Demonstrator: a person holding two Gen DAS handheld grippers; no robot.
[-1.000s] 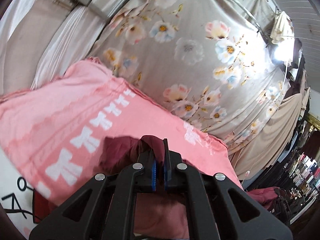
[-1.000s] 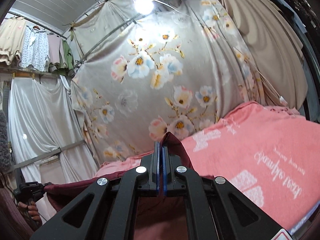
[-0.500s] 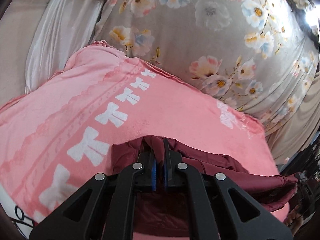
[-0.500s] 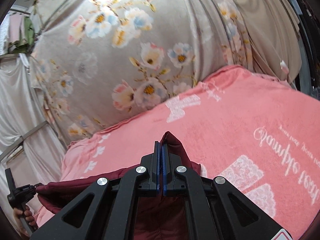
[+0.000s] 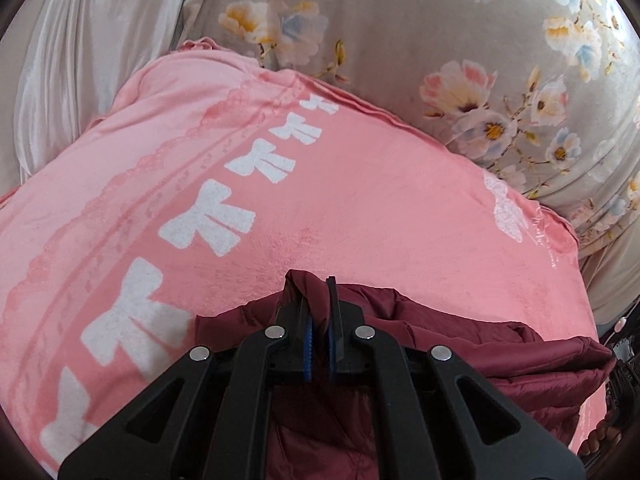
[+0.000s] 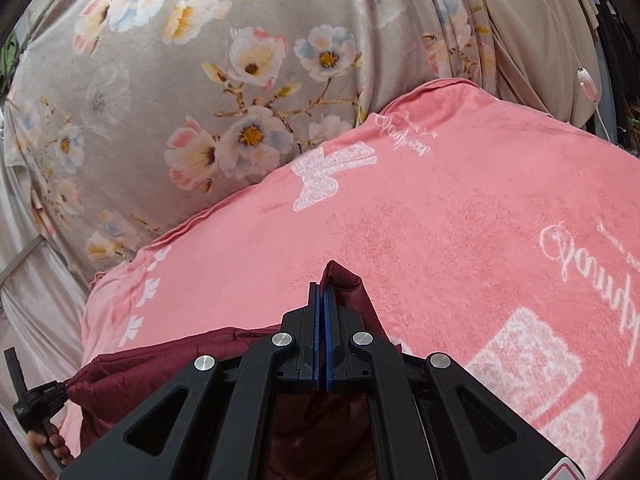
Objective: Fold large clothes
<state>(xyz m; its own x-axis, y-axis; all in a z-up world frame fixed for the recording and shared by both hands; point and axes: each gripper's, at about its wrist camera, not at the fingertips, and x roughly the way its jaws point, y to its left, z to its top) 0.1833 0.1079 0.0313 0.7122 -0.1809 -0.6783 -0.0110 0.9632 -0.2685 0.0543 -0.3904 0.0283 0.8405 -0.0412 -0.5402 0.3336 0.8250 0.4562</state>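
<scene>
A dark maroon padded garment [image 5: 500,344] hangs stretched between my two grippers, low over a pink blanket [image 5: 360,208]. My left gripper [image 5: 318,304] is shut on a bunched corner of the garment. My right gripper [image 6: 323,304] is shut on another corner, which pokes up past the fingertips as a maroon point [image 6: 346,280]. In the right wrist view the garment [image 6: 160,364] runs left to the other gripper [image 6: 38,400], held by a hand. Most of the garment is hidden under the gripper bodies.
The pink blanket [image 6: 460,220] with white bows and script covers a bed-like surface. A grey floral curtain [image 6: 200,80] hangs right behind it. White satin drapes [image 5: 100,40] hang at the left, beige cloth [image 6: 540,32] at the right.
Both grippers have tilted and moved down toward the pink blanket, carrying the maroon garment. The ceiling and lamp have left the views. Both stay shut on the cloth.
</scene>
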